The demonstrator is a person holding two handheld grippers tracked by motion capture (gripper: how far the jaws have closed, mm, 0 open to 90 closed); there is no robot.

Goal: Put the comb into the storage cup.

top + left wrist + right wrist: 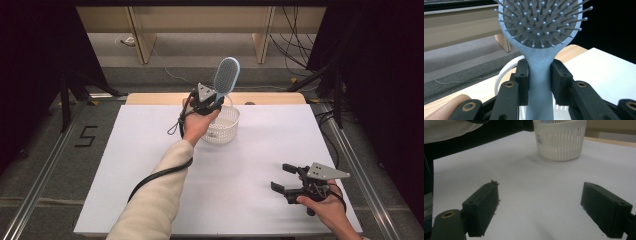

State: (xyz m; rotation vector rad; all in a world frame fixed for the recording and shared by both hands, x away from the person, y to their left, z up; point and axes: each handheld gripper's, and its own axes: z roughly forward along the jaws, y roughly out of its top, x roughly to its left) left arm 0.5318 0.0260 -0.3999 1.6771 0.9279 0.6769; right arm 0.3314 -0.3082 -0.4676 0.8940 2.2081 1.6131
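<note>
The left gripper [212, 103] sits just above the centre of the high view, its black jaws clenched on the handle of a light blue plastic paddle hairbrush [226, 76] whose oval head stands up above the gripper, leaning slightly to the right. In the left gripper view the two jaw pads press on either side of the narrow blue handle just under the brush head [540, 22], a grey cushion set with thin bristles tipped by small balls, which takes up the top middle of that frame; the handle runs down between the jaws to the bottom edge. Directly below and to the right of this gripper in the high view is a round white plastic basket [224, 126] with slotted walls and a thin arched handle, standing on the white table top [260, 150]; the lower end of the brush handle points down toward its opening, though whether it reaches inside cannot be told. In the right gripper view the basket [561, 141] stands at the top middle of the frame, and something blue shows just over its rim. The right gripper [284, 178] is in the lower right of the high view, well apart from the basket, its jaws spread wide with nothing between them, just over the bare white surface.
</note>
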